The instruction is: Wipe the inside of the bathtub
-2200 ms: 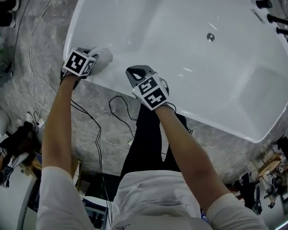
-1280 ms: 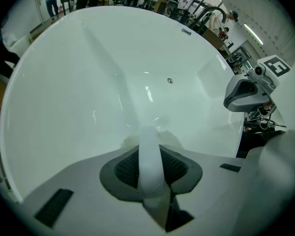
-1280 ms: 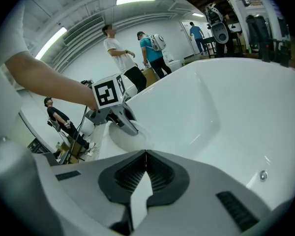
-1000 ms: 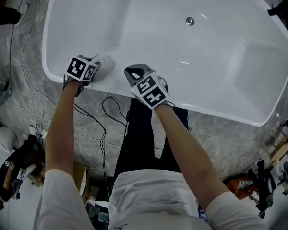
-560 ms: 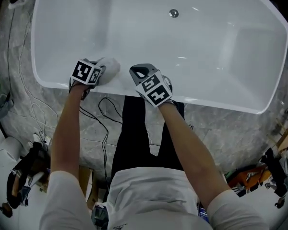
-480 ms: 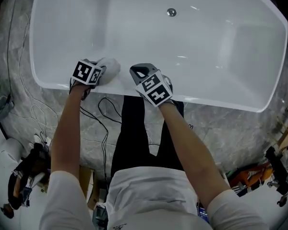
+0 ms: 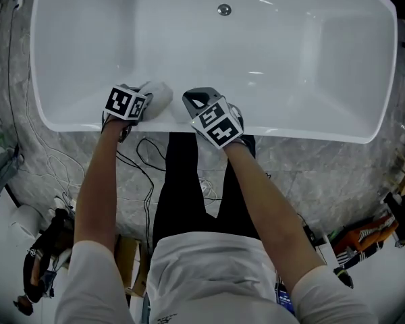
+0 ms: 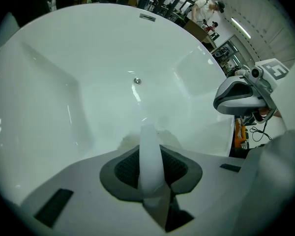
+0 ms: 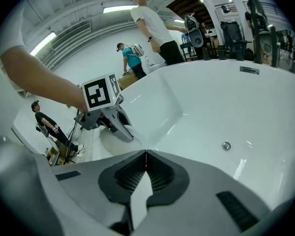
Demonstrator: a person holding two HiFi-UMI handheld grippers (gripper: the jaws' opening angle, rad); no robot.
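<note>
At the bathtub rim point(image 7: 304, 132), left tongs point(image 7: 147, 97) pinch a cloth point(image 7: 160, 93), right tongs point(image 7: 194, 100) beside them clenched.

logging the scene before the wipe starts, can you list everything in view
bathtub: one, white, fills the upper head view
drain: one, metal, on the tub floor toward the far side
cloth: one, white, on the near rim, clamped in the left gripper
floor: grey marble, around the tub
cables: several, black and white, lying on the floor below the near rim
bystanders: at least three, beyond the tub, seen in the right gripper view
arms: two, bare, reaching to the near rim
left gripper: one, grey, jaws shut on the cloth, at the near rim
right gripper: one, grey, jaws together, nothing held, at the rim beside the left
</note>
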